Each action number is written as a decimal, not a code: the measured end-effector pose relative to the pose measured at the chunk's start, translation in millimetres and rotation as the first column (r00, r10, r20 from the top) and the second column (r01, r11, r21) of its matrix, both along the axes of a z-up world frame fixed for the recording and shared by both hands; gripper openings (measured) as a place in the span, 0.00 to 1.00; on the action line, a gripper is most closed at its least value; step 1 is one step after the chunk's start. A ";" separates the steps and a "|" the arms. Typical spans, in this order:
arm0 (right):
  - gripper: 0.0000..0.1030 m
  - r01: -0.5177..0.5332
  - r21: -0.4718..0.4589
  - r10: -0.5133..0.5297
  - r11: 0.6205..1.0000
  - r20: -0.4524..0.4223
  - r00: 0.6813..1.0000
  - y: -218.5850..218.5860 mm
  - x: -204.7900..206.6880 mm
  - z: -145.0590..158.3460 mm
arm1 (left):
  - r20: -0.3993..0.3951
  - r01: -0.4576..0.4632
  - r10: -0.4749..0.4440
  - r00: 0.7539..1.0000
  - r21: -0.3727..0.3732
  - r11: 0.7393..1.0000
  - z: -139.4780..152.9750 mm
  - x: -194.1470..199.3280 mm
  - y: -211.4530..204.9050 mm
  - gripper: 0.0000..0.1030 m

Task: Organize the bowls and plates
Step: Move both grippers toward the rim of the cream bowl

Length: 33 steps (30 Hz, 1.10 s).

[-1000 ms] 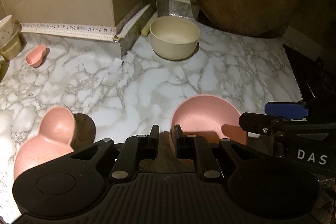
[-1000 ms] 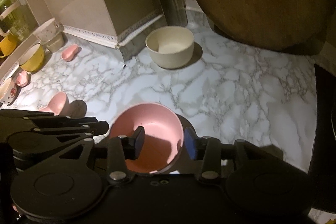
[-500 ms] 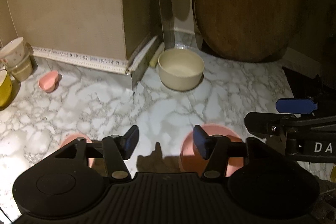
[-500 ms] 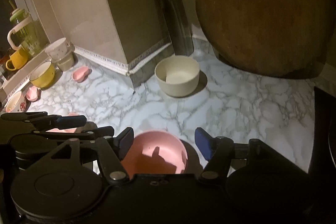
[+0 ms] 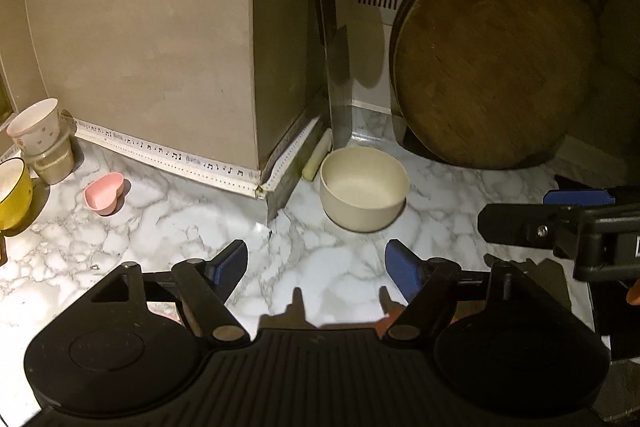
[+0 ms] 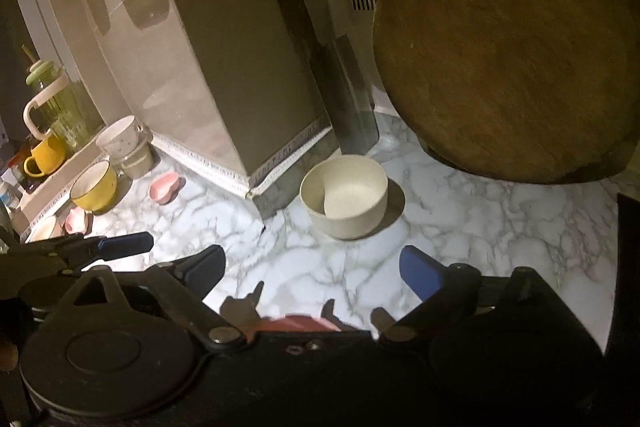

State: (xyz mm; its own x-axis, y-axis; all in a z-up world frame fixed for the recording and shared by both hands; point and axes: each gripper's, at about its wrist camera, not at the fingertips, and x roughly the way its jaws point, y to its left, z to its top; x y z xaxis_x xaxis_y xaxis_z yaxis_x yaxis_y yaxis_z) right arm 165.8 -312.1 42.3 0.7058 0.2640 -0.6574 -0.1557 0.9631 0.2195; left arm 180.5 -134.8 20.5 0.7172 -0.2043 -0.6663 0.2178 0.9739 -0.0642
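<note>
Both sets of tongs have let go: a second ago they were nipped on the rim of the pink bowl (image 6: pixel 298 323); the left tongs (image 5: pixel 315 263) and right tongs (image 6: pixel 316 269) are now spreading wide with nothing but bare marble between them, and have lifted back. The pink bowl, a smooth matte shell, sits on the surface just under the right tongs, only its rim showing. That placement looks finished, so the next piece is free to be fetched. Farther on, the white-and-grey veined surface (image 5: pixel 360 259) carries a cream bowl (image 5: pixel 363 193), round, deep and dull-glazed, near the wall corner. Behind it leans a big round wooden board (image 5: pixel 496 55), dark and grainy
</note>
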 end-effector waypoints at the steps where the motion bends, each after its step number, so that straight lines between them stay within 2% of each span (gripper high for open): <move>1: 0.94 -0.002 0.005 0.002 1.000 0.005 1.000 -1.9 4.8 -0.3 | 0.003 -0.006 0.006 1.000 -0.002 1.000 -0.2 3.2 -0.8 0.74; 3: 0.99 -0.002 0.013 0.002 1.000 0.011 1.000 -5.9 14.4 -1.6 | 0.007 -0.020 0.020 1.000 0.002 1.000 -0.7 10.8 -3.4 0.77; 7: 0.99 0.003 0.008 -0.003 1.000 0.014 1.000 -12.4 35.1 -6.7 | 0.002 -0.057 0.057 0.998 0.020 0.998 -5.7 30.4 -10.5 0.77; 23: 0.99 0.034 0.001 -0.034 0.999 -0.101 0.994 -31.2 134.1 -56.5 | -0.088 -0.164 0.170 0.982 0.067 0.984 -49.0 122.9 -33.1 0.77; 28: 0.95 0.062 0.004 -0.061 0.998 -0.148 0.987 -34.1 155.1 -73.0 | -0.119 -0.182 0.192 0.974 0.088 0.979 -62.8 143.0 -40.9 0.77; 33: 0.86 0.052 -0.030 -0.056 0.998 -0.153 0.987 -33.3 166.2 -84.3 | -0.146 -0.185 0.197 0.970 0.094 0.978 -76.5 157.2 -44.6 0.77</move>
State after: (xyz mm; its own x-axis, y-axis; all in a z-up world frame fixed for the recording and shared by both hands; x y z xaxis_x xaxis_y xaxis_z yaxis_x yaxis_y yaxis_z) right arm 332.0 -345.4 -41.9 0.6083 0.2098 -0.7655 -0.0694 0.9748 0.2120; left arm 337.7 -179.4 -56.0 0.6258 -0.0161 -0.7798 0.0212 0.9998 -0.0036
